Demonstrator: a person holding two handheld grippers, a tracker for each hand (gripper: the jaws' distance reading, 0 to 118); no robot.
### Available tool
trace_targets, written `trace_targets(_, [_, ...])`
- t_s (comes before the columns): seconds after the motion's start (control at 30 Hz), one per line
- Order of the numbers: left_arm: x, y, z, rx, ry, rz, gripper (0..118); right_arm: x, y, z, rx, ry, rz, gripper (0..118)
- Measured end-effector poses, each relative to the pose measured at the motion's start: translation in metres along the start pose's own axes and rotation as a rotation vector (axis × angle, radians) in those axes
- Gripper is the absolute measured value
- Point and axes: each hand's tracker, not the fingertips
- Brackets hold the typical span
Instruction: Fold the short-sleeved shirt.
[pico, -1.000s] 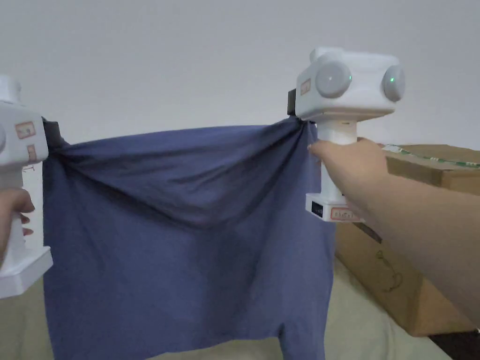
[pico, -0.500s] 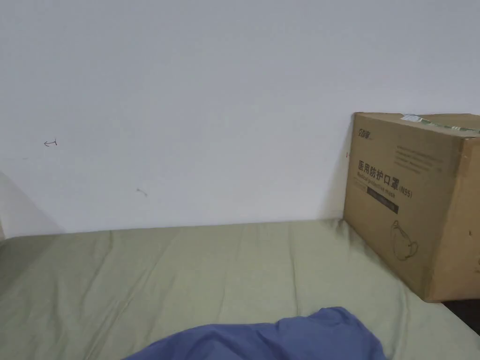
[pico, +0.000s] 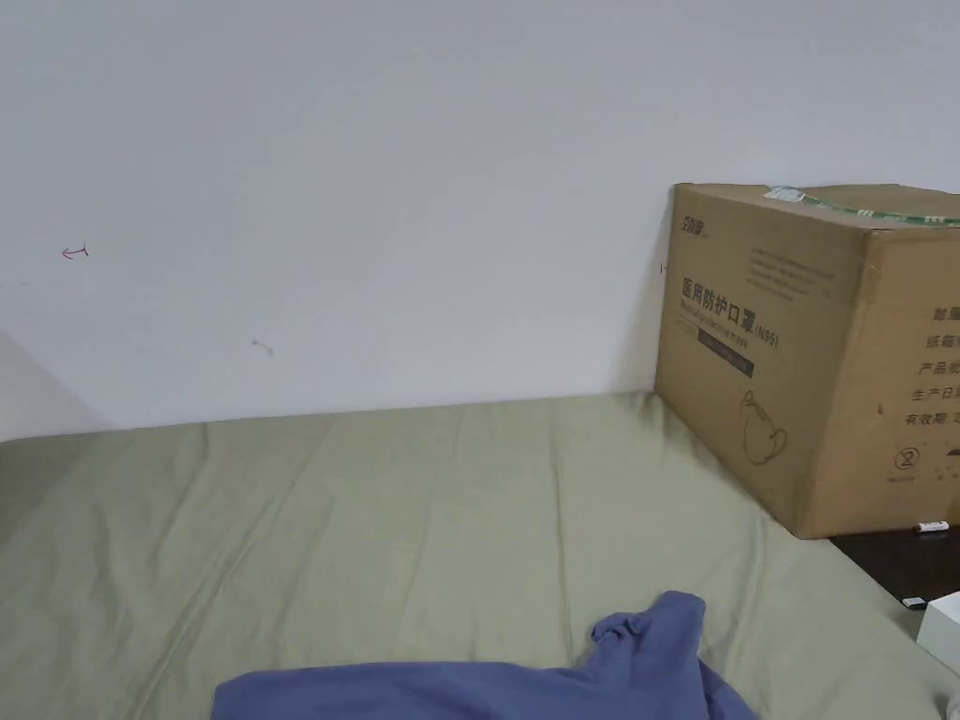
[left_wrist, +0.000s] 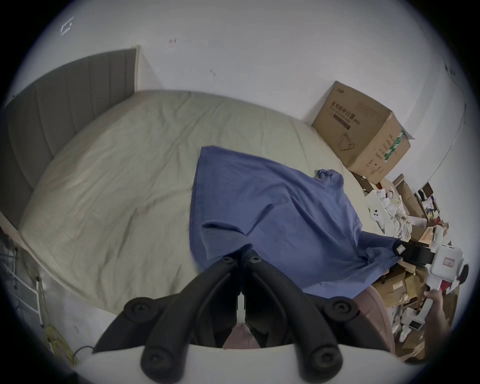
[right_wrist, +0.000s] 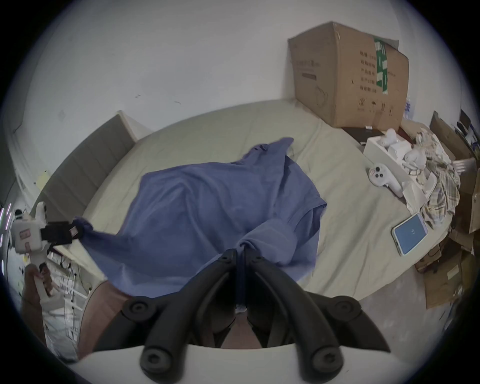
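Shirt, blue, short-sleeved: spread over the green bed sheet, center-right of the left gripper view; near edge lifted off the bed, far part lying on it. In head view, just its far edge shows along the bottom of frame, w/ a bunched sleeve tip sticking up at bottom center-right. Left gripper, bottom center of its own view: jaws closed together on a fold of the shirt's near edge; also seen far left in right gripper view, pinching a stretched corner. Right gripper, bottom center of its view: jaws clamped on bunched shirt fabric; also at right edge of left gripper view. Cardboard box at upper right, against the wall. Phone and white controller lie at right on the bed.
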Motion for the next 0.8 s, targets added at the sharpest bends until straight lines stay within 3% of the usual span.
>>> trace_targets(0.03, [-0.003, 0.003, -0.011, -0.006, -0.015, 0.024, 10, 0.003, 0.005, -0.015, -0.012, -0.005, -0.033, 5])
trace_targets(0.07, [-0.007, 0.006, -0.021, -0.008, -0.023, 0.037, 38, 0.006, 0.011, -0.027, -0.014, 0.016, -0.066, 6])
trace_targets(0.1, [-0.010, 0.009, -0.032, -0.008, -0.036, 0.047, 71, 0.009, 0.017, -0.039, -0.013, 0.030, -0.104, 18])
trace_targets(0.13, [-0.011, 0.012, -0.040, -0.019, -0.035, 0.061, 102, 0.013, 0.023, -0.050, -0.040, 0.026, -0.123, 49])
trace_targets(0.17, [-0.011, 0.013, -0.045, -0.021, -0.033, 0.075, 116, 0.014, 0.027, -0.057, -0.056, 0.007, -0.133, 95])
trace_targets(0.2, [-0.011, 0.013, -0.041, 0.005, -0.031, 0.096, 114, 0.013, 0.028, -0.057, -0.047, 0.001, -0.148, 110])
trace_targets(0.33, [-0.009, 0.017, -0.018, 0.063, -0.091, 0.150, 113, 0.012, 0.038, -0.036, 0.002, 0.019, -0.145, 111])
trace_targets(0.5, [0.008, 0.014, 0.040, 0.294, -0.040, 0.061, 108, -0.008, 0.042, 0.028, 0.268, 0.045, -0.116, 110])
trace_targets(0.53, [0.011, 0.010, 0.049, 0.350, -0.029, 0.049, 104, -0.012, 0.040, 0.037, 0.303, 0.044, -0.107, 110])
trace_targets(0.6, [0.013, 0.006, 0.061, 0.410, -0.040, 0.040, 77, -0.019, 0.041, 0.046, 0.339, 0.062, -0.092, 107])
trace_targets(0.63, [0.014, 0.005, 0.062, 0.417, -0.051, 0.036, 55, -0.020, 0.041, 0.048, 0.349, 0.111, -0.085, 100])
trace_targets(0.67, [0.014, 0.006, 0.062, 0.408, -0.053, 0.028, 37, -0.020, 0.043, 0.046, 0.345, 0.162, -0.092, 83])
trace_targets(0.7, [0.016, 0.008, 0.060, 0.401, -0.049, 0.012, 28, -0.022, 0.045, 0.046, 0.335, 0.186, -0.098, 73])
trace_targets(0.73, [0.018, 0.010, 0.057, 0.393, -0.034, -0.011, 28, -0.024, 0.046, 0.046, 0.333, 0.161, -0.092, 73])
trace_targets(0.77, [0.016, 0.012, 0.052, 0.396, 0.024, -0.044, 0, -0.029, 0.047, 0.043, 0.327, 0.116, -0.071, 29])
trace_targets(0.8, [0.017, 0.013, 0.050, 0.418, 0.031, -0.054, 0, -0.030, 0.047, 0.041, 0.340, 0.063, -0.054, 1])
